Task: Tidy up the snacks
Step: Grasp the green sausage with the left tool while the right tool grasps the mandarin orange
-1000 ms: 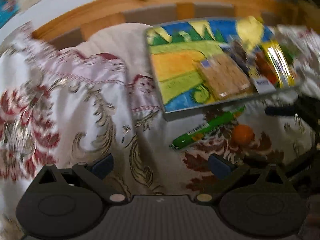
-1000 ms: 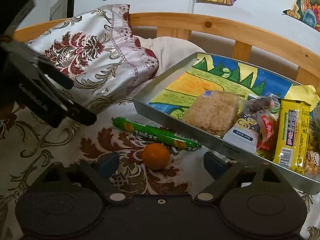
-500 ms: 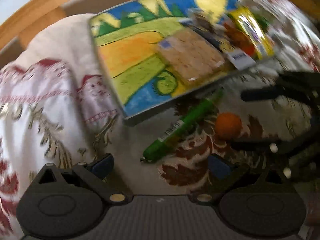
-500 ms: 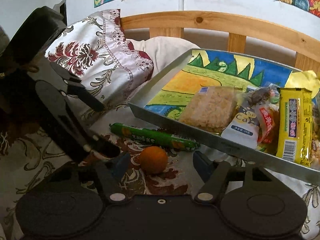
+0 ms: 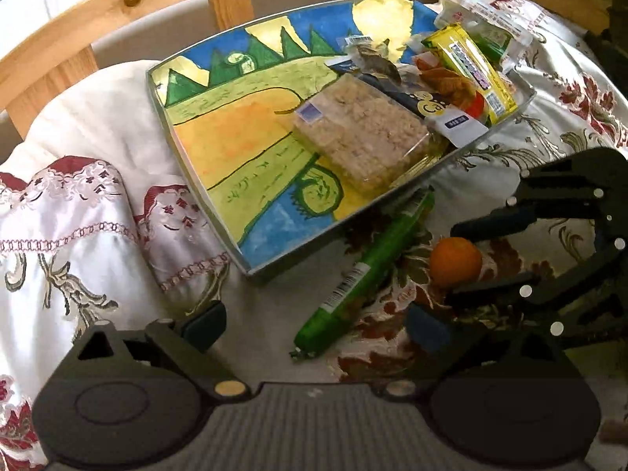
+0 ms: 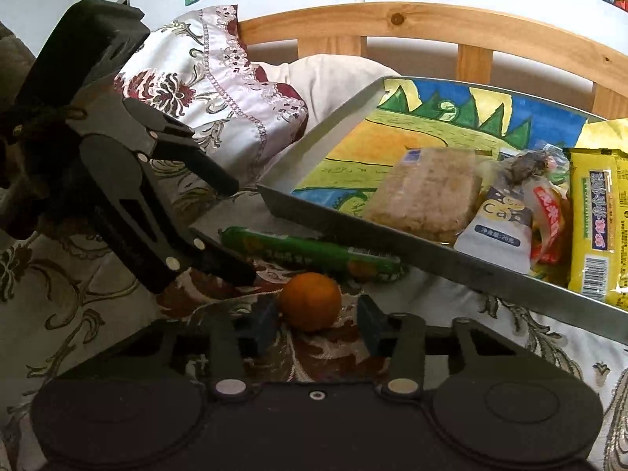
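Two sets of jaws working here. The right gripper [image 6: 314, 324] has its jaws closing around the little orange [image 6: 311, 301]; the left pad looks right at the peel, the right one is a hair off, so no real squeeze yet. It sits on the floral bedspread [image 6: 98, 314], just in front of the tray [image 6: 431, 253]. I'd guess it's light, firm but bruisable and rolls easily, so grab across the widest part. The left gripper [image 5: 314, 324] has jaws wide with nothing held, starting to close over the green sausage stick [image 5: 365, 274]. That looks slick and bendy, best pinched mid-length.
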{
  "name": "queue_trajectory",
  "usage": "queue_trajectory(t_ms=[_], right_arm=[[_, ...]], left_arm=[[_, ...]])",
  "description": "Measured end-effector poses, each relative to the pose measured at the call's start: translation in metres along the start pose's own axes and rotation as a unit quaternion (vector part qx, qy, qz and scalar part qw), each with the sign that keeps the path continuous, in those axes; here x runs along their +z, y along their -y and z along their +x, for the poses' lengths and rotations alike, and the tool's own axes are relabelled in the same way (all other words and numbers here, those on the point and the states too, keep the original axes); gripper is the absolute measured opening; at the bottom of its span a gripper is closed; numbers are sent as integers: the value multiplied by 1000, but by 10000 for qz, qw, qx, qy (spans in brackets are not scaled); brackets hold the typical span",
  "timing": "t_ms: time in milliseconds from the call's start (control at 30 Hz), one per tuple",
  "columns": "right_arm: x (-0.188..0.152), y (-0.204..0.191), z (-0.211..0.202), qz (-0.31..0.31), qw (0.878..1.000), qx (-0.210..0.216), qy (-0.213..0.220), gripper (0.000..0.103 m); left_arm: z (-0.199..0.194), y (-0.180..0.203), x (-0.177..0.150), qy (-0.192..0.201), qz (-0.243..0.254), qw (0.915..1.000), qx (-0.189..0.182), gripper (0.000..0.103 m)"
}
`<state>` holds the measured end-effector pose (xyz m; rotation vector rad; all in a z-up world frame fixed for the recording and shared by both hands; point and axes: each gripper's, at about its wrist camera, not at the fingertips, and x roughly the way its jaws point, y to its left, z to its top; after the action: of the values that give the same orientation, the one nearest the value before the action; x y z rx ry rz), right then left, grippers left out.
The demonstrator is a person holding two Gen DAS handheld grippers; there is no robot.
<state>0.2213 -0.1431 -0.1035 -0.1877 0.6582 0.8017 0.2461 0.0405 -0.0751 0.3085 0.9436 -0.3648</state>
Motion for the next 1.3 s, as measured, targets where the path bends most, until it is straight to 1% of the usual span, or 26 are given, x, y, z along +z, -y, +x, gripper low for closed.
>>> queue_trajectory(t_ms=[67, 133, 200, 267, 333, 400, 533, 600, 733, 833, 1000, 1133, 1200, 1300], right_arm=[[0, 0, -1, -1, 10000, 37, 30, 36], [-1, 0, -4, 5, 10000, 39, 59, 36], [-1, 1, -7, 31, 10000, 56, 75, 36], [-1, 3, -10, 42, 9999, 45, 94, 36], [-1, 5, -12, 70, 9999, -6, 107, 36], [-1, 7, -14, 100, 9999, -44, 109, 36], [-2, 9, -16, 116, 9998, -110, 114, 36], [-2, 9, -17, 100, 9998, -128, 138, 36], [-3, 9, -17, 90, 9997, -149, 146, 36], [-3, 8, -18, 61, 9997, -197, 161, 36], [-1, 9, -20, 22, 9993, -340, 150, 36], [-1, 10, -22, -8, 9988, -458, 145, 36], [0, 10, -23, -28, 9986, -518, 127, 36], [0, 11, -24, -38, 9982, -598, 101, 36]], left_arm=[[0, -1, 0, 29, -153, 9999, -8, 93], [1, 0, 1, 39, -250, 9997, -54, 90], [2, 4, 3, 32, -241, 9996, -107, 84], [3, 8, 5, 38, -213, 9996, -158, 81], [5, 12, 8, 47, -224, 9996, -184, 80], [7, 14, 11, 43, -239, 9995, -202, 75], [12, 15, 16, -27, -283, 9993, -252, 68], [16, 15, 19, -120, -250, 9992, -300, 65], [20, 15, 21, -309, -270, 9986, -323, 63], [21, 14, 25, -455, -315, 9978, -360, 57], [18, 18, 27, -630, -378, 9967, -347, 39], [14, 23, 29, -807, -499, 9949, -339, 33], [11, 23, 29, -920, -679, 9925, -438, 29], [8, 25, 28, -1055, -850, 9888, -624, 26]])
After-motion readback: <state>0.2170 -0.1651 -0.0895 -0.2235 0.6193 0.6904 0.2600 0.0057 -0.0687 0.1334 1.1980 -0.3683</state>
